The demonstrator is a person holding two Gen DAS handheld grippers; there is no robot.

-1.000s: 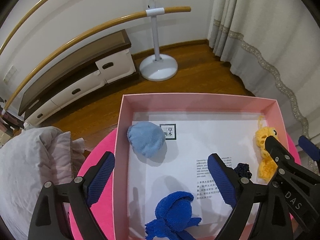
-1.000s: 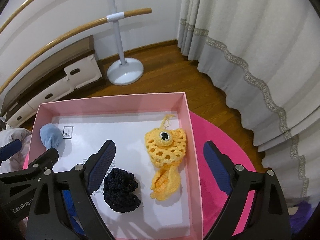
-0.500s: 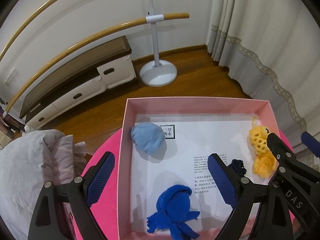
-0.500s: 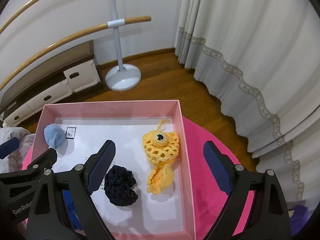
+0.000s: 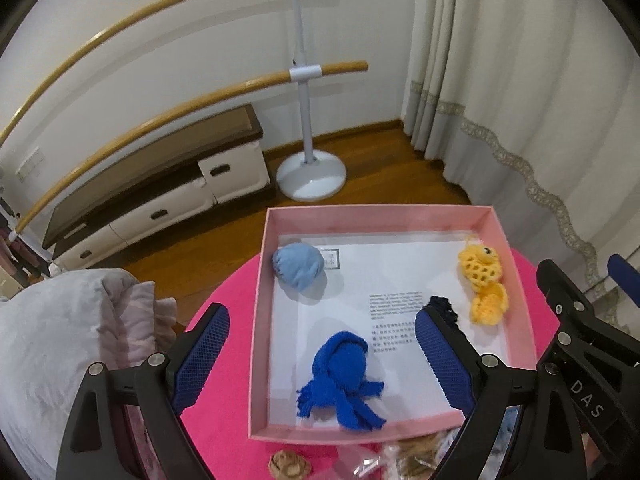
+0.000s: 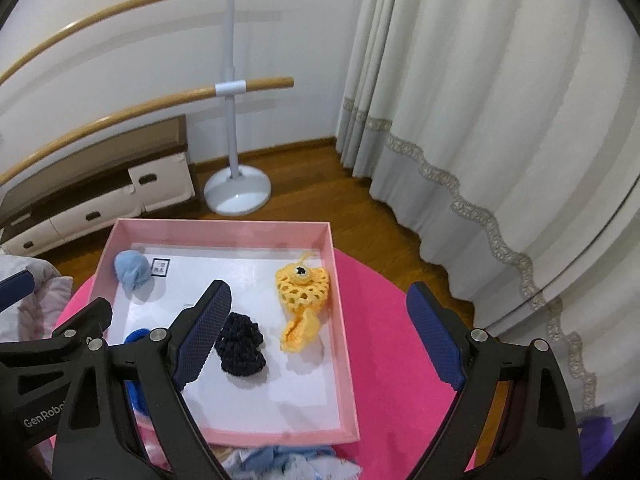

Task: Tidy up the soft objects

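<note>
A shallow pink cardboard box (image 5: 400, 216) with a white printed sheet lining its floor is set on a round bright-pink counter (image 6: 384, 320). Four soft things are held in it, all apart from one another. A pale blue rolled cloth ball (image 5: 298, 266) is placed in the far left corner, just beside a small square label on the sheet. A royal-blue knitted toy with dangling strands (image 5: 342, 376) is laid near the front wall. A yellow crocheted fish with a black eye (image 6: 302, 292) is laid along the right wall, its tail turned toward the front. A dark navy crocheted bundle (image 6: 240, 346) is placed near the middle, left of the fish.

The left tool (image 5: 320, 356) is held above the box's left side with its jaws spread wide and nothing gripped. The right tool (image 6: 320, 332) is held over the box's right wall, likewise wide apart and empty.

In the left wrist view the navy bundle is mostly covered by a tool finger; in the right wrist view the royal-blue toy is largely hidden behind the left tool's frame. In front of the box, a small brown knotted item (image 5: 289, 465), some clear crinkled wrapping and pale blue fabric scraps (image 6: 264, 460) are cut off by the picture's edge, and what they are cannot be made out. A grey-pink rumpled fabric heap (image 5: 60, 340) is seen left of the counter.
</note>
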